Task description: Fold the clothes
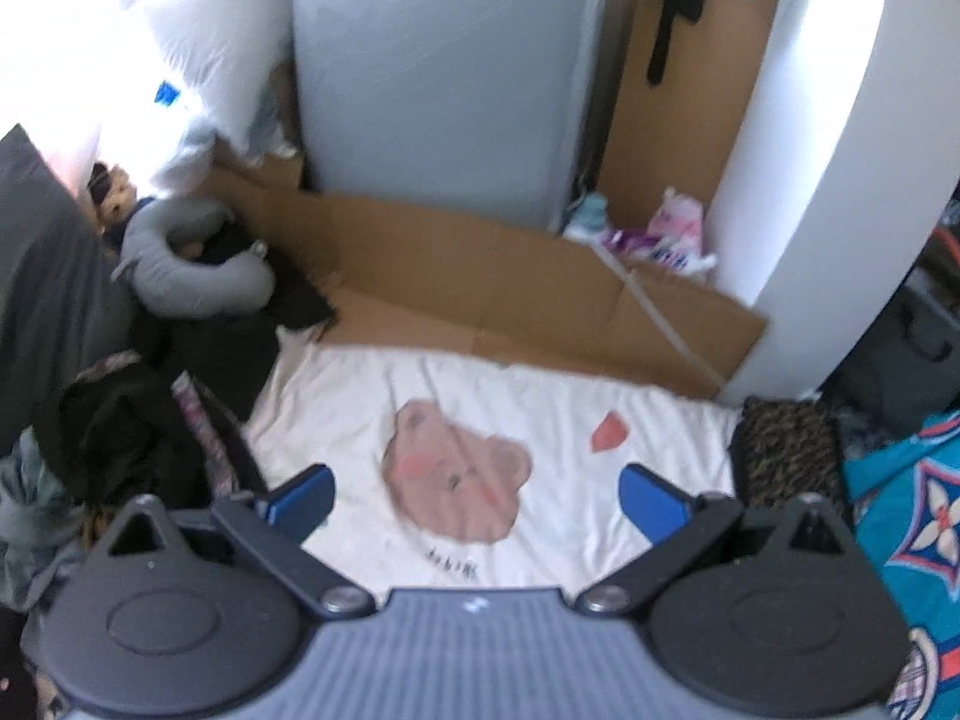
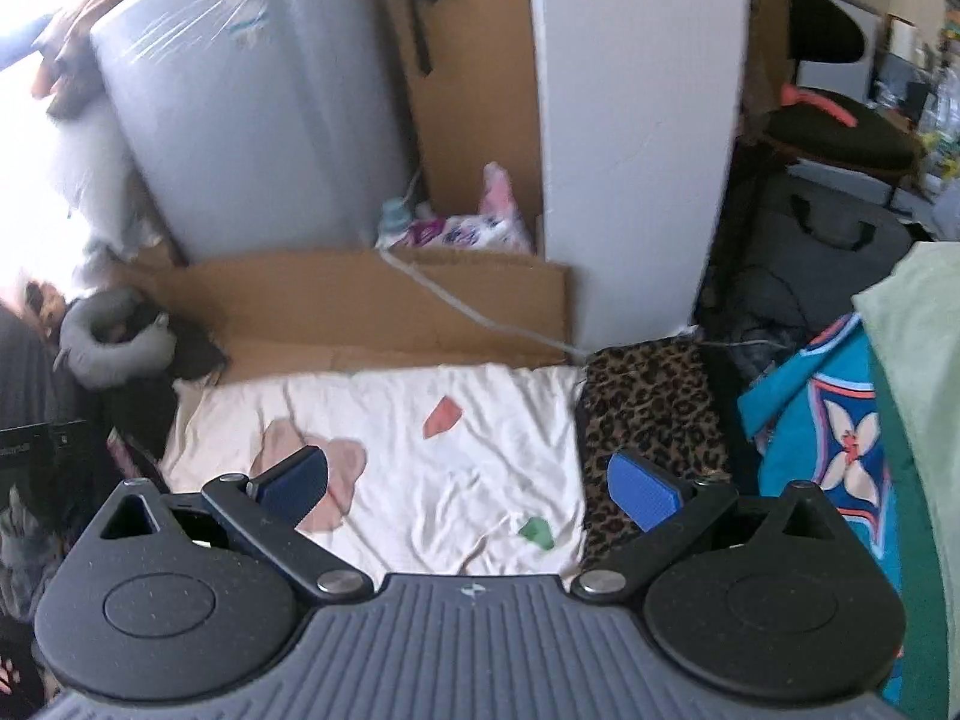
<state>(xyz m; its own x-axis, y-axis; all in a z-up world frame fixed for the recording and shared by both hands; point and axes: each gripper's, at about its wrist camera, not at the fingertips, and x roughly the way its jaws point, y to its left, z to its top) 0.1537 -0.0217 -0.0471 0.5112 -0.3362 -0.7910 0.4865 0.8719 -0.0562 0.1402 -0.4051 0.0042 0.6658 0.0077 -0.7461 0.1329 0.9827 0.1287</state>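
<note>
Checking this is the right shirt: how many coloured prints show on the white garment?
3 on the white garment: a pink bear print at its left, a red patch near the middle, a green patch near its right front. Others may be hidden under the grippers.

My left gripper and right gripper look alike: blue ribbed fingers, black link arms with silver screws at 6 o'clock, round black housings, grey ridged body.
</note>
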